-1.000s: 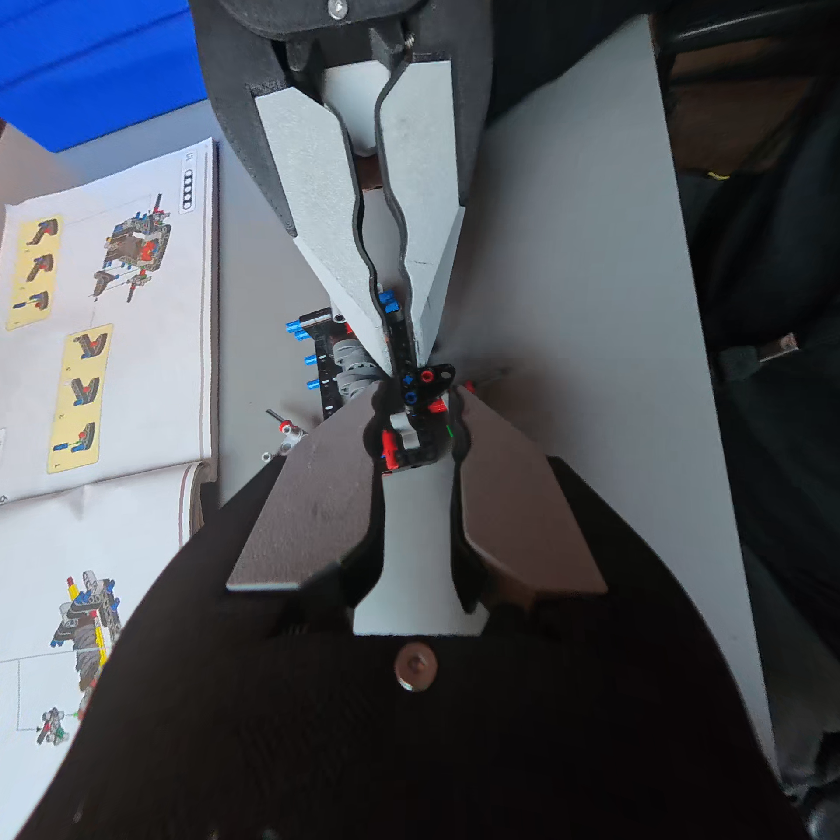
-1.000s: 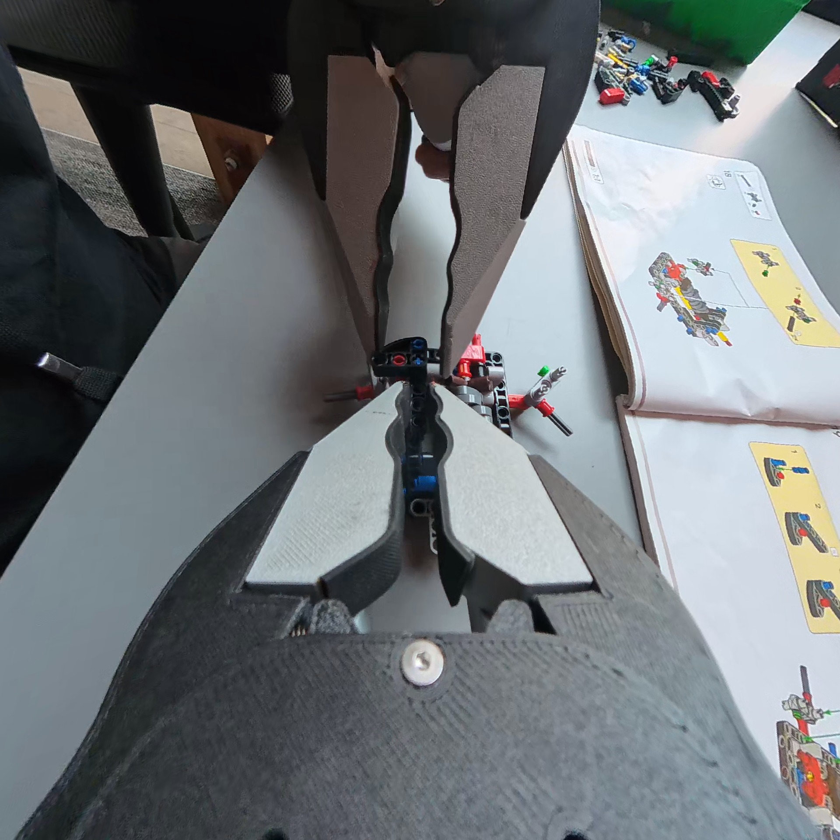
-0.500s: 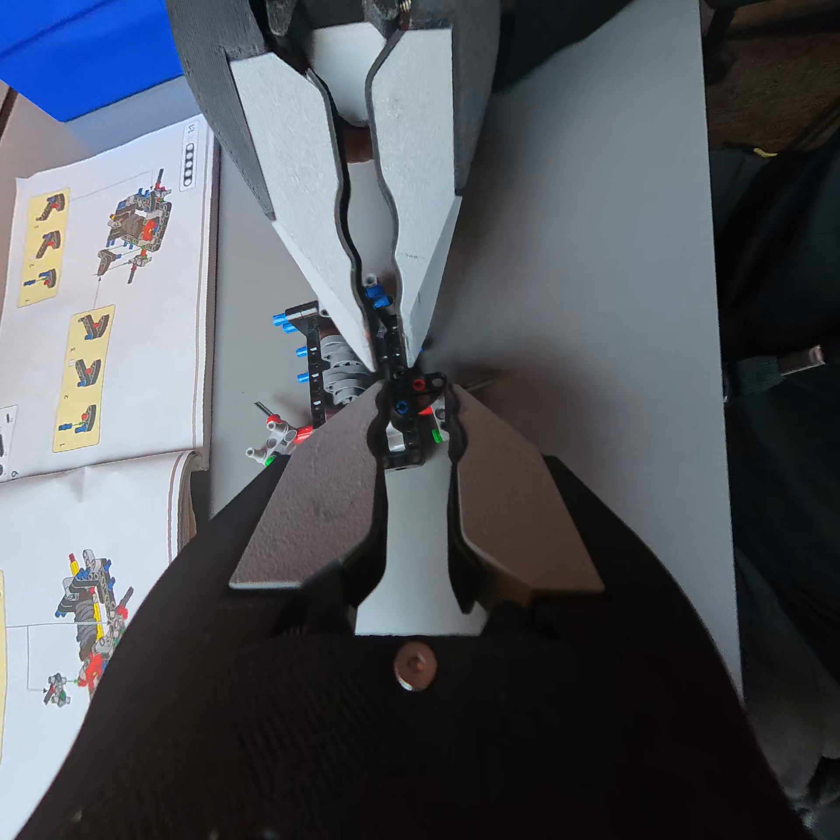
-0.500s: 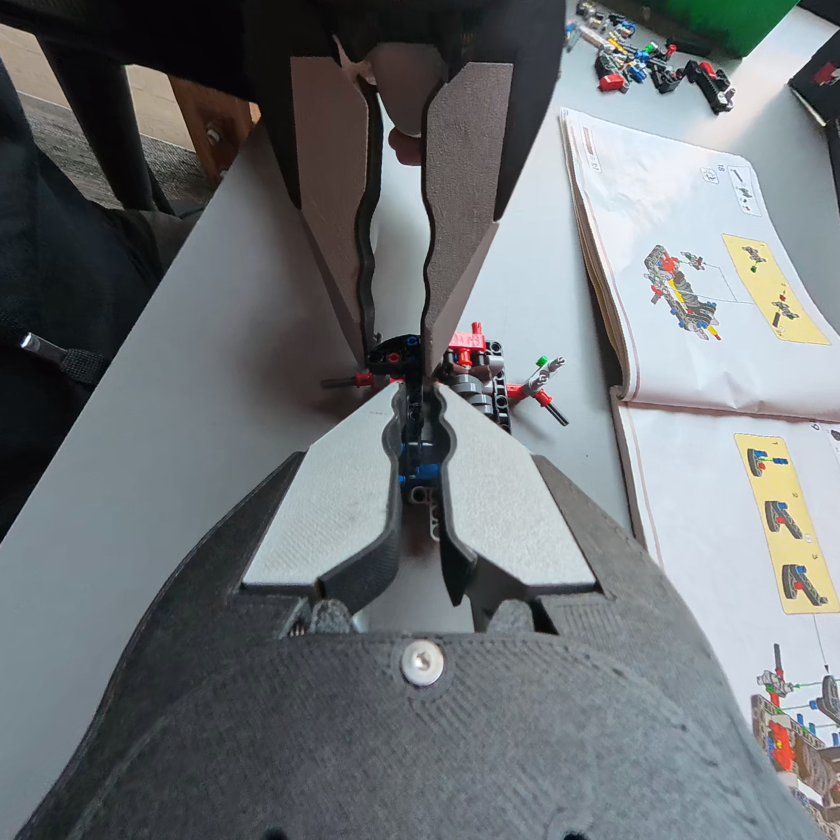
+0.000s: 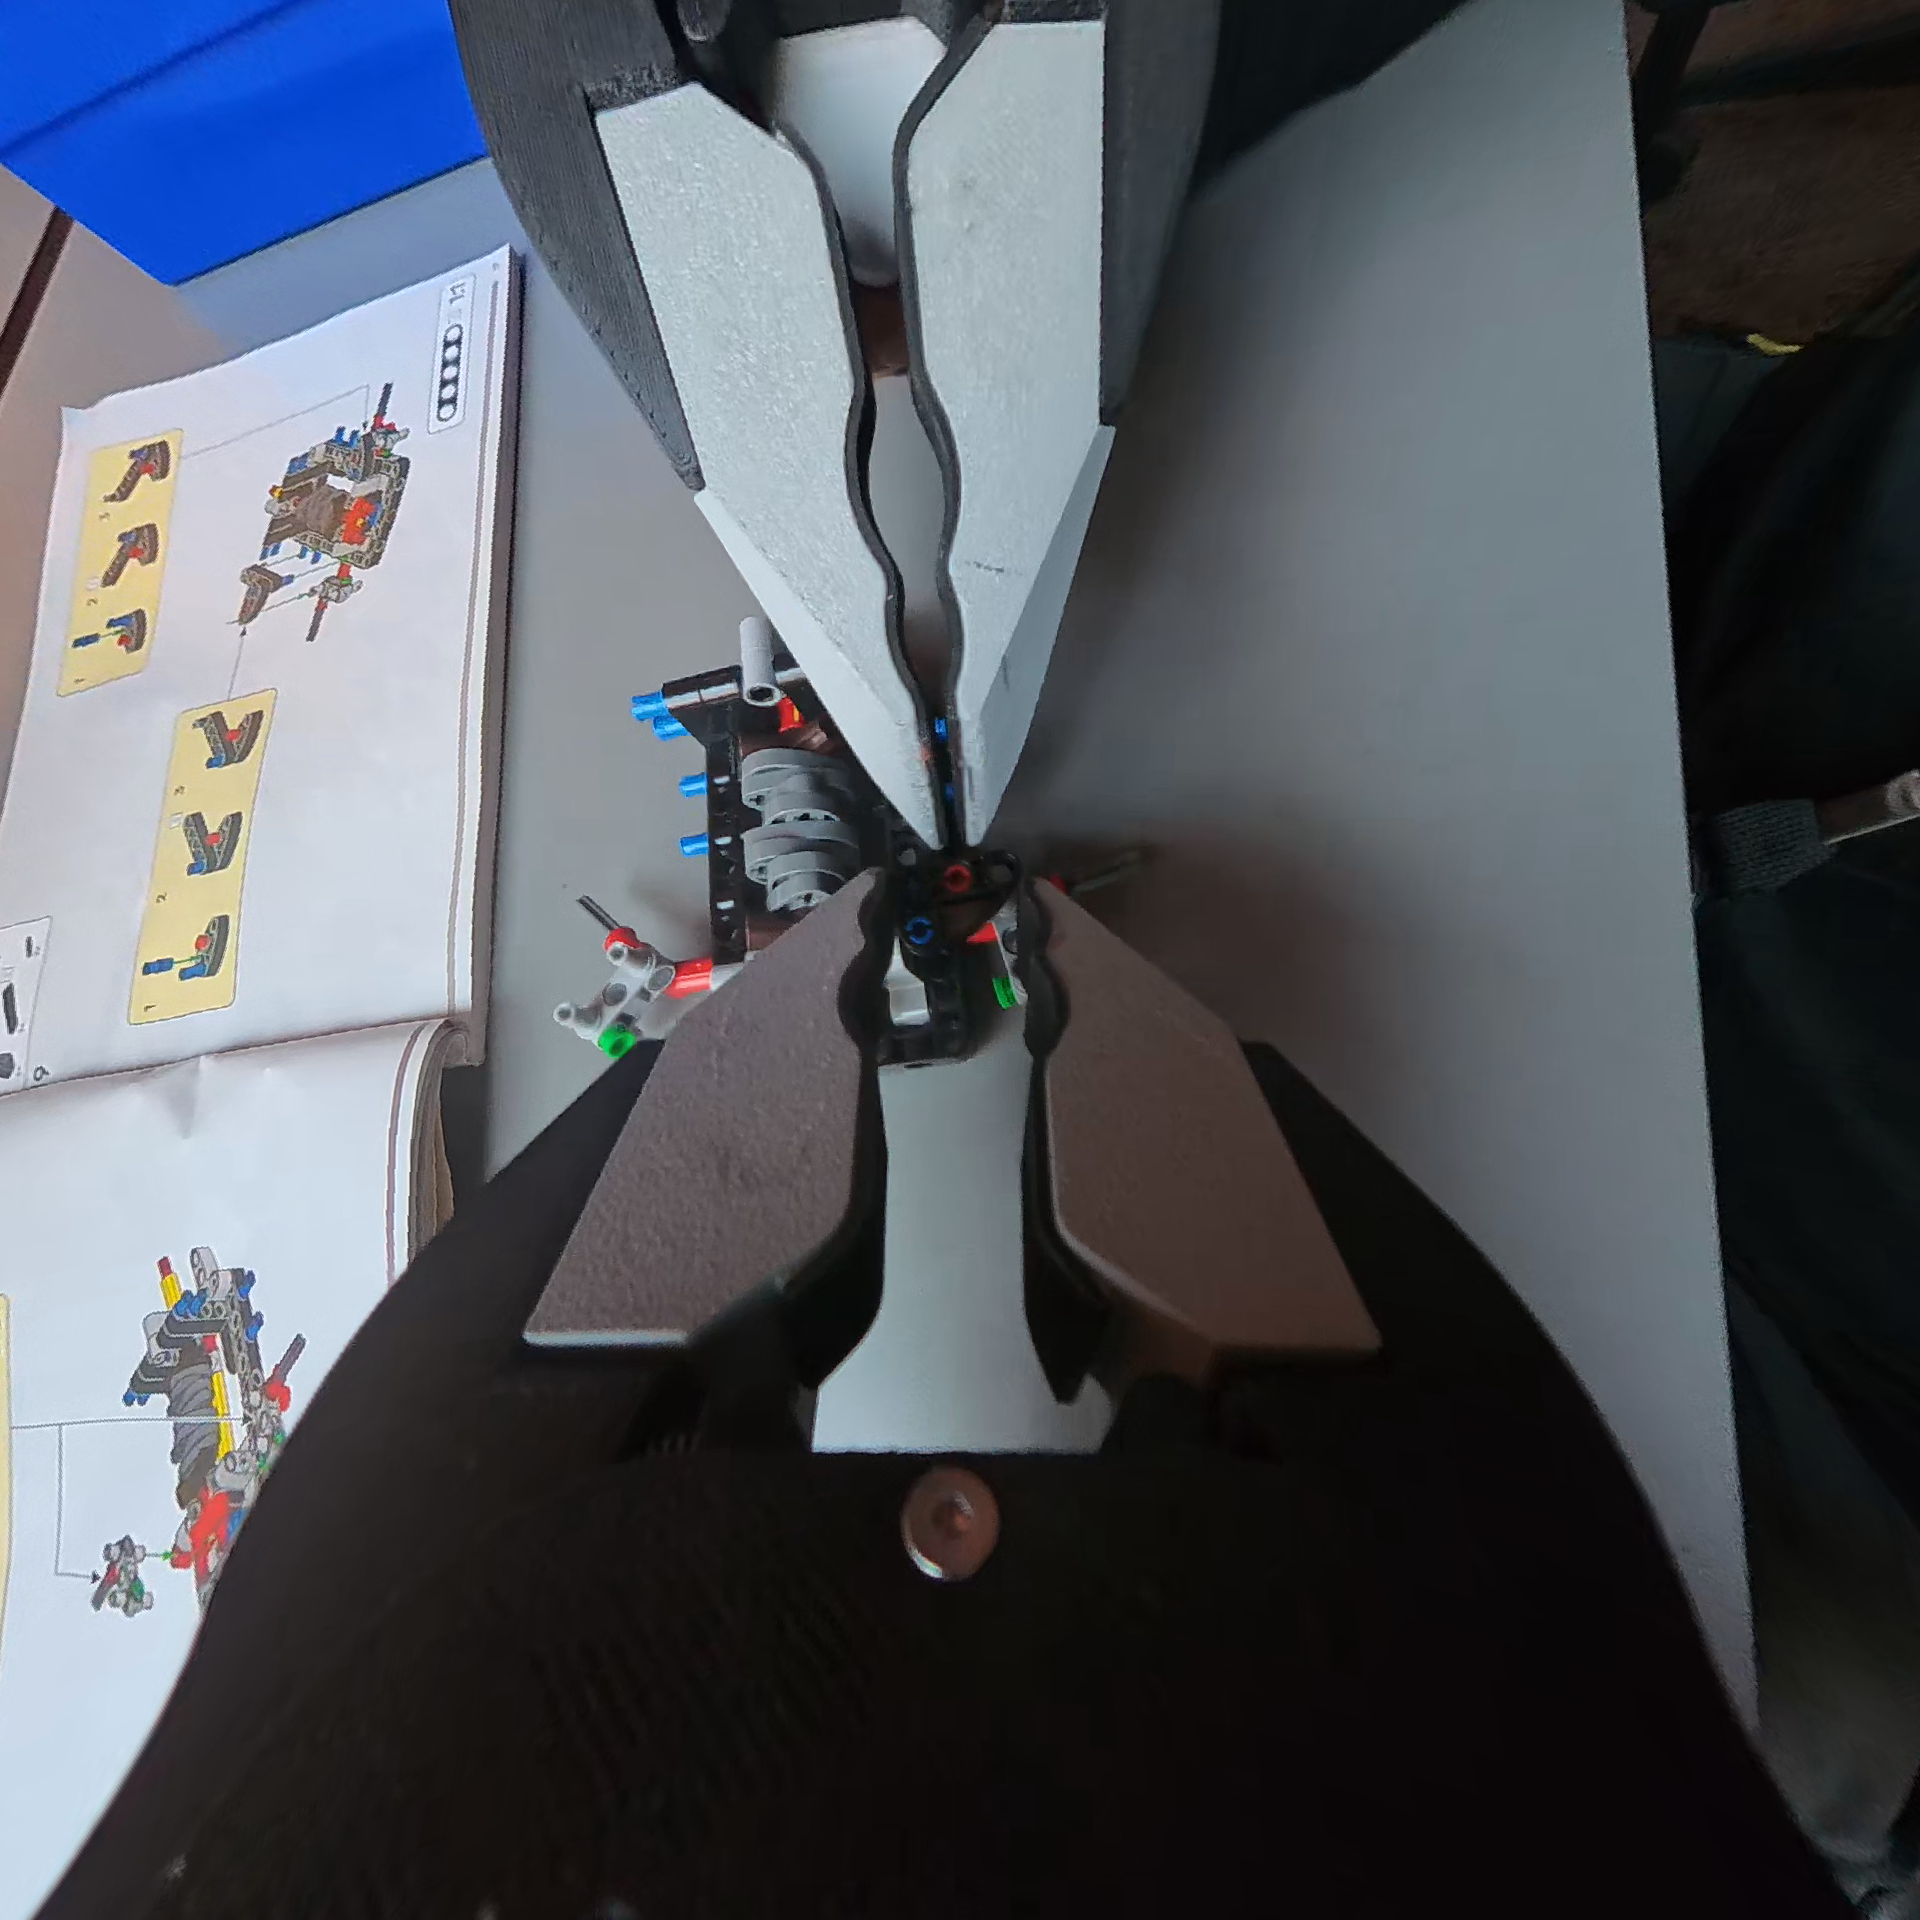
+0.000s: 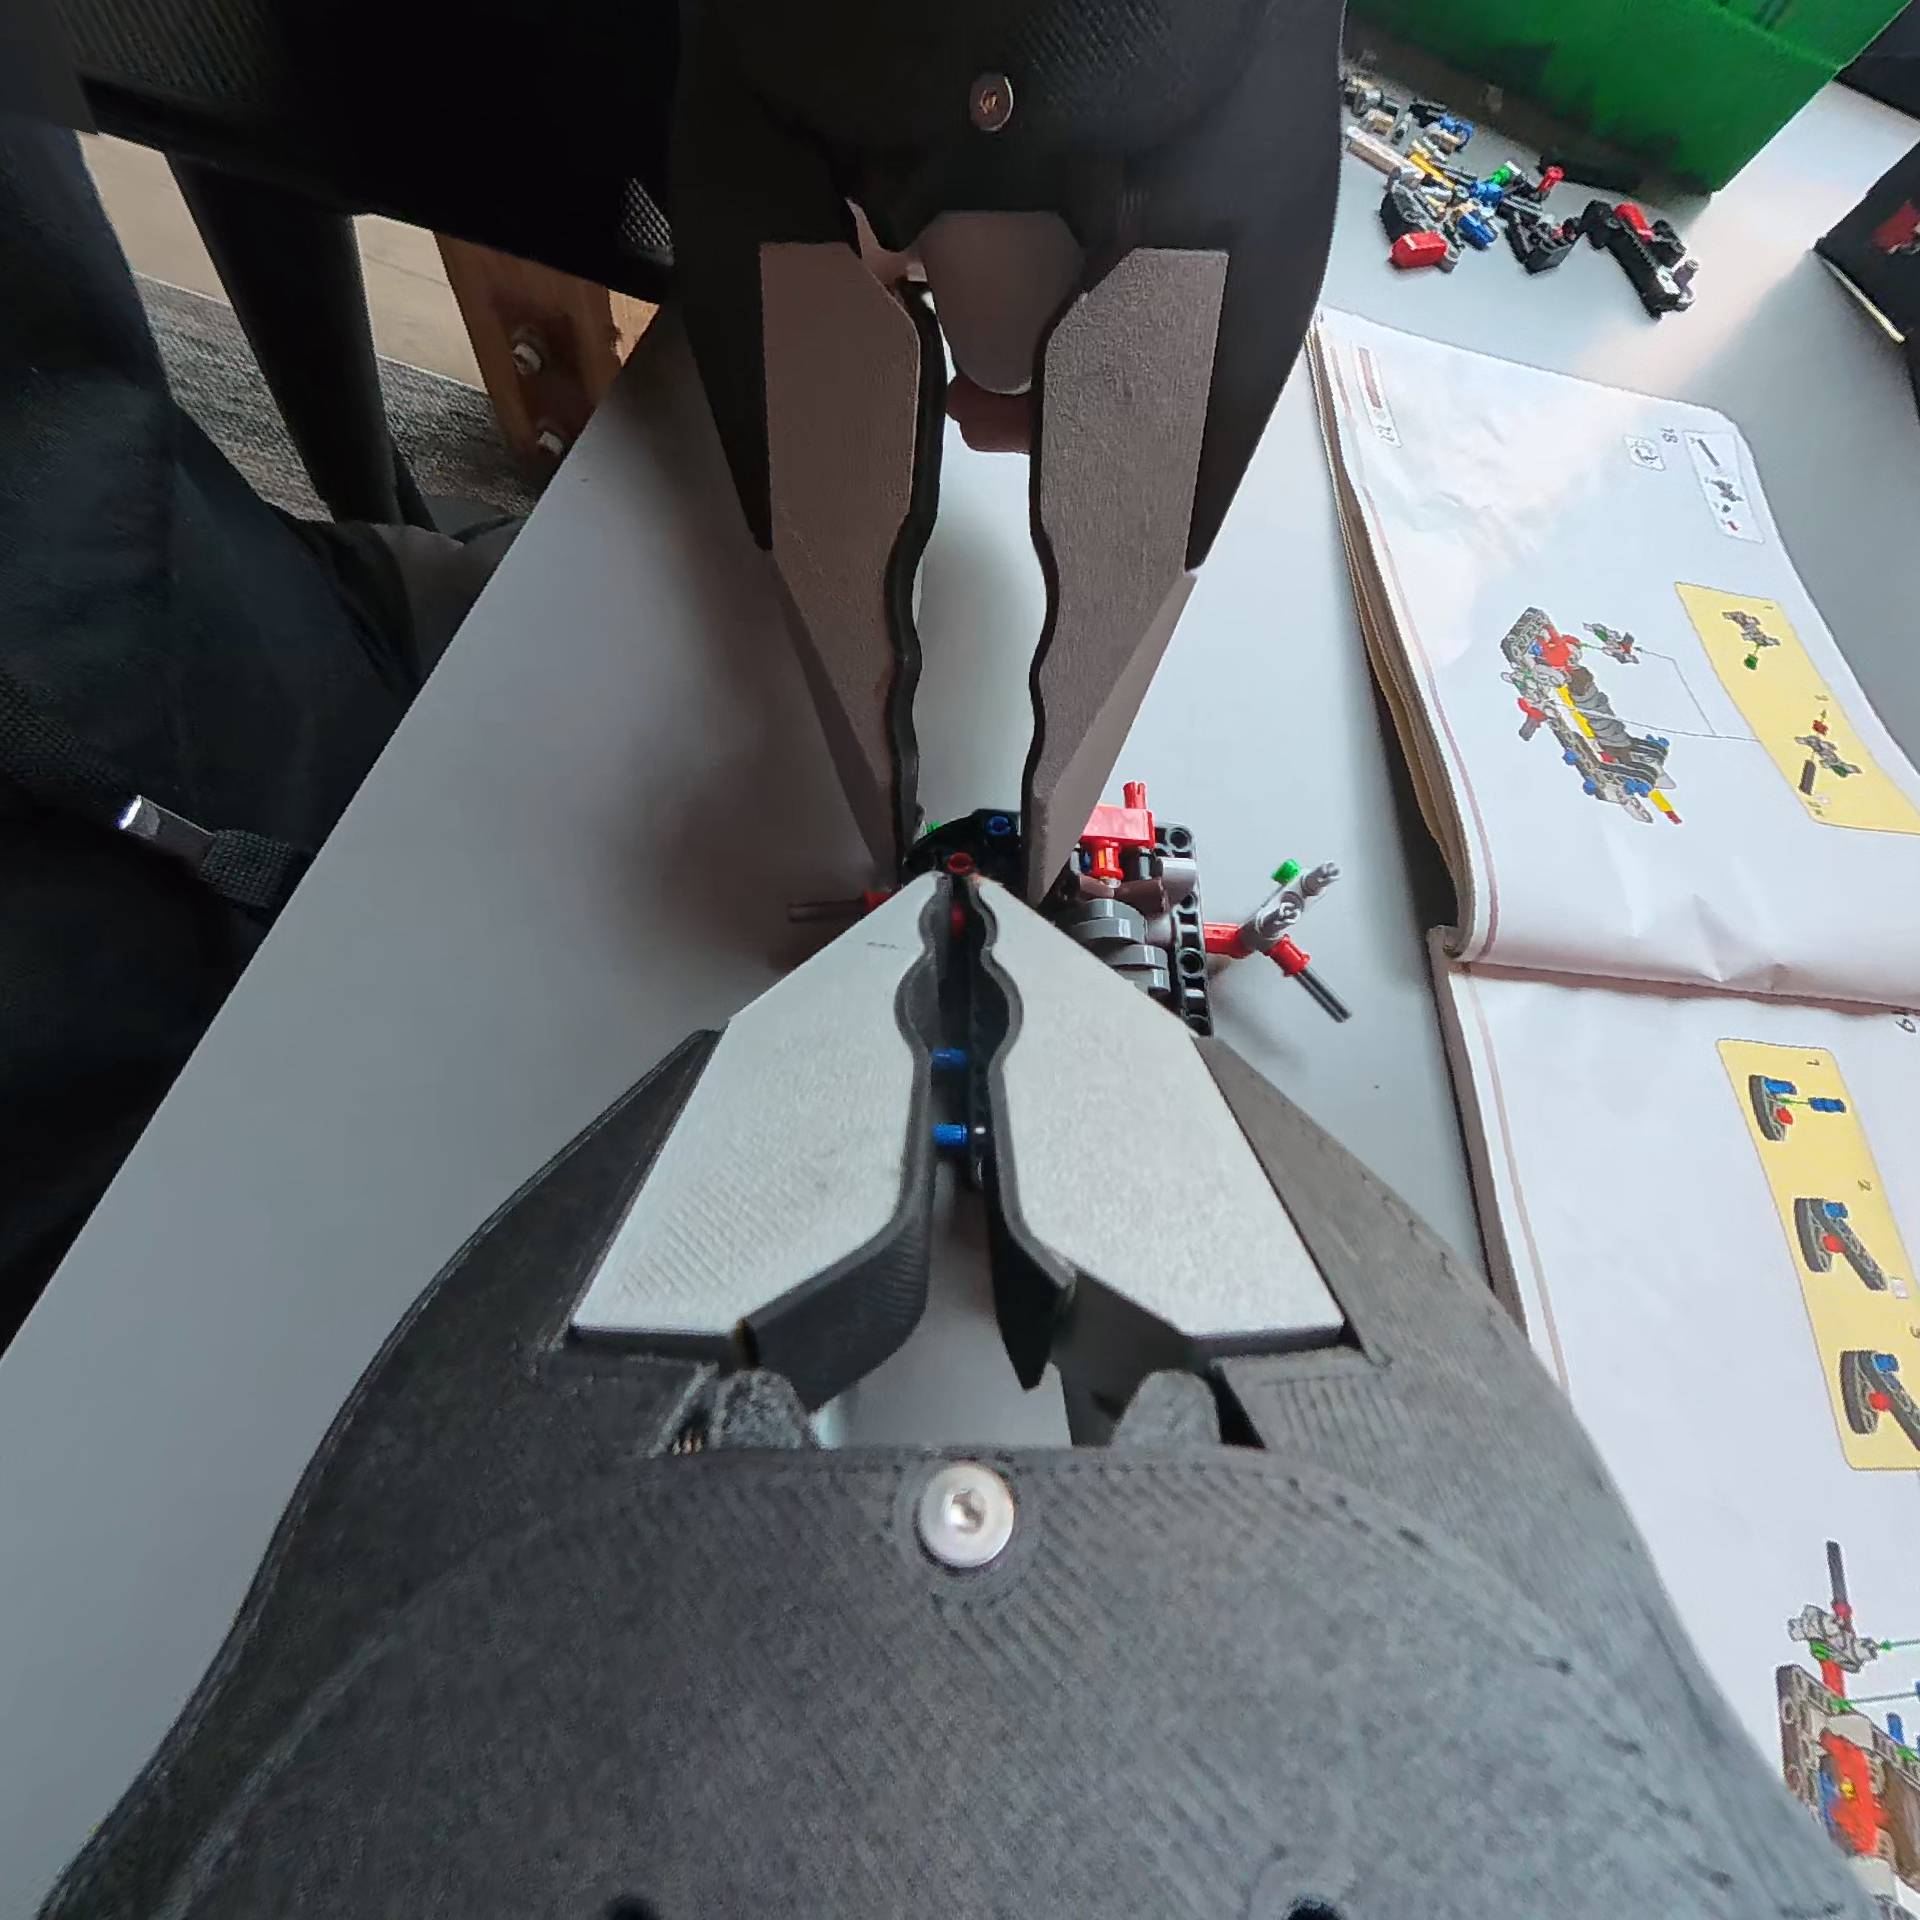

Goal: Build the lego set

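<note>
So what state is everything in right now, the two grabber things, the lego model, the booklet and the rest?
Left gripper: part open around the model's end, grip unclear.
Right gripper: shut on the lego model's black beam.
Lego model: partly built, between both grippers.
Small grey and red piece: loose on the table, unattached.
Instruction booklet: lying open.
Loose parts pile: scattered, unused.

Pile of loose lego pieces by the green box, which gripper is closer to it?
Left. The left gripper points in from the pile's end of the table; the right gripper points in from the opposite end, tips meeting at the model.
</note>
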Available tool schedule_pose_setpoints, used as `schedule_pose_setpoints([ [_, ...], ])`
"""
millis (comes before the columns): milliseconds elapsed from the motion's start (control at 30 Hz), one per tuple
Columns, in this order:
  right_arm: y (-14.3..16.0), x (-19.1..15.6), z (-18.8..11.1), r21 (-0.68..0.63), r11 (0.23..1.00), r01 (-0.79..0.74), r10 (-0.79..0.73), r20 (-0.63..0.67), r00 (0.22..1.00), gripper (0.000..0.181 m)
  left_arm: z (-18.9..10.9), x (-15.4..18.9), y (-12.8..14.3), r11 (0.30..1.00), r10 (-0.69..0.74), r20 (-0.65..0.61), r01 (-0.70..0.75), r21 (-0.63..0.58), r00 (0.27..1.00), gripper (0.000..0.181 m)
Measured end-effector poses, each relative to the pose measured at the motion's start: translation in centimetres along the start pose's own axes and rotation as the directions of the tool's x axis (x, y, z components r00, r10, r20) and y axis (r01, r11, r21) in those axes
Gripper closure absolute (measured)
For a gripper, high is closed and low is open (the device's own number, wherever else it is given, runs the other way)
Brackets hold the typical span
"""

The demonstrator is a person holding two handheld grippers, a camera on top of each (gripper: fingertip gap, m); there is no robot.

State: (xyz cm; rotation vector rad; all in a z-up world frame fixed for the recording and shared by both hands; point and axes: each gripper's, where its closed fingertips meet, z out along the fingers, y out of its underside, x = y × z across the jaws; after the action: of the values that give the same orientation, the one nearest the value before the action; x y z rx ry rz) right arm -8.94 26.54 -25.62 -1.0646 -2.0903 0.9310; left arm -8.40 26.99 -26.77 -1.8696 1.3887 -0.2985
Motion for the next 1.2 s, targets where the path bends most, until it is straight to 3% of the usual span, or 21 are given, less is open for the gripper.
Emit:
schedule_pose_setpoints([
  [467,-0.9,0.4,-0.1,0.024,1.0,-0.001,0.002,-0.032,0.999,0.181,0.1,-0.3,0.2,1.0,0.003,0.009,-0.003,0.013,1.0,0.161],
  [667,0.6,0.6,0.5,-0.05,0.999,-0.018,0.016,-0.03,0.999,0.181,0.1,-0.6,0.5,1.0,-0.007,0.02,0.007,0.007,1.0,0.161],
  [867,-1.9,1.0,-0.4,0.055,0.998,0.007,-0.004,-0.07,0.998,0.181,0.3,-0.7,0.3,1.0,-0.007,0.027,0.007,-0.007,1.0,0.161],
  [1067,0.0,0.9,0.4,-0.053,0.997,0.048,-0.052,-0.083,0.995,0.181,0.6,-0.6,0.2,0.999,0.038,0.009,-0.038,-0.032,0.999,0.162],
  [1200,-1.2,0.8,-0.4,0.02,0.999,0.049,-0.047,-0.08,0.996,0.181,0.7,-0.6,0.1,0.998,0.039,0.008,-0.039,-0.046,0.999,0.162],
])
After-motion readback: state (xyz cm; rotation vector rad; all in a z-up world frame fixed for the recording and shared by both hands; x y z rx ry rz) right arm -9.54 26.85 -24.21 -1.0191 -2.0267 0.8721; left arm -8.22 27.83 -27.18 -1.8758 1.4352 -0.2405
